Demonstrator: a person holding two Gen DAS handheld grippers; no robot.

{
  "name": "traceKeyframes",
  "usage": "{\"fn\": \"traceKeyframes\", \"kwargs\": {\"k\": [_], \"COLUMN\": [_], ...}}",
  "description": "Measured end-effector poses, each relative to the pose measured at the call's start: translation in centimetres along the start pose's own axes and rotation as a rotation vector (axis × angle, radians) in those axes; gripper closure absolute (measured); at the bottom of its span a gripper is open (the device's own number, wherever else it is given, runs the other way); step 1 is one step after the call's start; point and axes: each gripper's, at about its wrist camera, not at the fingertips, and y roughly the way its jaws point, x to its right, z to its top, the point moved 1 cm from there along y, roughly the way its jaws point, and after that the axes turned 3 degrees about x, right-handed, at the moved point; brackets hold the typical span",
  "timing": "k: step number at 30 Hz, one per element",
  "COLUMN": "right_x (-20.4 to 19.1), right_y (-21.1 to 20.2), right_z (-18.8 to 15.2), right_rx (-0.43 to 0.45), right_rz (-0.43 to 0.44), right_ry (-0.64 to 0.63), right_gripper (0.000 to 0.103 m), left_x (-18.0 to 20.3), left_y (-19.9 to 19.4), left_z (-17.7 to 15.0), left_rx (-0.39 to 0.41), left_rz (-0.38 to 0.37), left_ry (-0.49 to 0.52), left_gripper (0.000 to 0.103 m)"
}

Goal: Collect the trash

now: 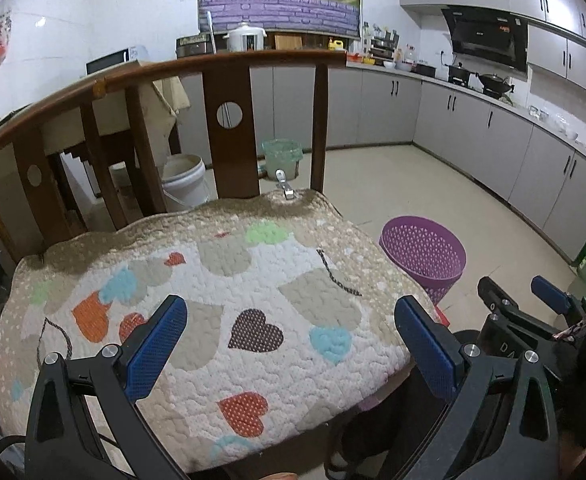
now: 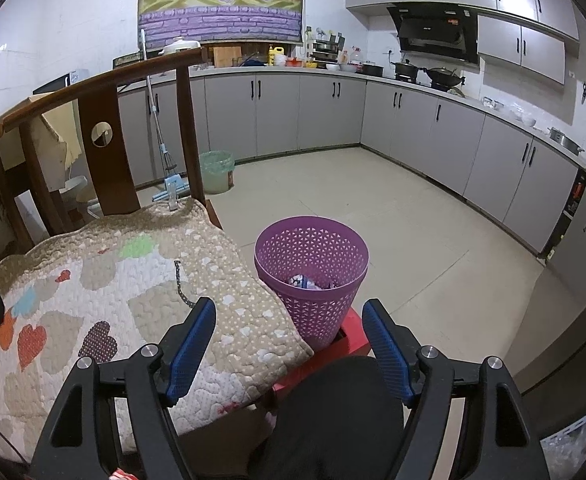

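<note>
Trash collection looks close to finished. On the left, the quilted cushion point(image 1: 213, 280) on the wooden chair point(image 1: 229, 92) shows no litter, and the left tool point(image 1: 291, 344) hangs released above it, nothing between its pads. Rightward, the right tool point(image 2: 289, 350) is likewise spread and empty, facing the purple basket point(image 2: 311, 276), where crumpled scraps point(image 2: 305, 282) already lie. The basket stands just beside the cushion's edge; beyond it the tiled floor point(image 2: 413, 216) is open.
</note>
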Motion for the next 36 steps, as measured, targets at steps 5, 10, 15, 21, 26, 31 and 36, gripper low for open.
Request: {"fn": "traceKeyframes", "kwargs": {"k": [5, 10, 15, 21, 26, 31, 36], "right_x": [0.0, 0.0, -0.1, -0.1, -0.2, -0.2, -0.1], "right_y": [0.3, 0.7, 0.7, 1.0, 1.0, 1.0, 1.2], "right_z": [-0.1, -0.3, -0.3, -0.4, -0.4, -0.4, -0.5], "right_rx": [-0.012, -0.029, -0.035, -0.045, -0.047, -0.051, -0.056], "right_rz": [-0.001, -0.002, -0.001, -0.002, -0.002, -0.003, -0.001], "right_ry": [0.005, 0.009, 0.005, 0.005, 0.003, 0.003, 0.002], "right_gripper": [0.023, 0.023, 0.023, 0.023, 0.023, 0.023, 0.023], "left_x": [-0.1, -0.2, -0.2, -0.2, -0.3, -0.6, -0.7], "left_y": [0.3, 0.7, 0.7, 0.9, 1.1, 1.5, 1.5], "left_z": [-0.1, -0.2, -0.1, -0.2, -0.5, -0.7, -0.7], "left_rx": [-0.017, -0.037, -0.042, -0.046, -0.056, -0.082, -0.09], "left_rz": [0.004, 0.006, 0.005, 0.005, 0.003, -0.003, -0.005], "left_ry": [-0.005, -0.011, -0.012, -0.015, -0.023, -0.038, -0.042], "left_gripper": [0.0, 0.0, 0.0, 0.0, 0.0, 0.0, 0.0]}}
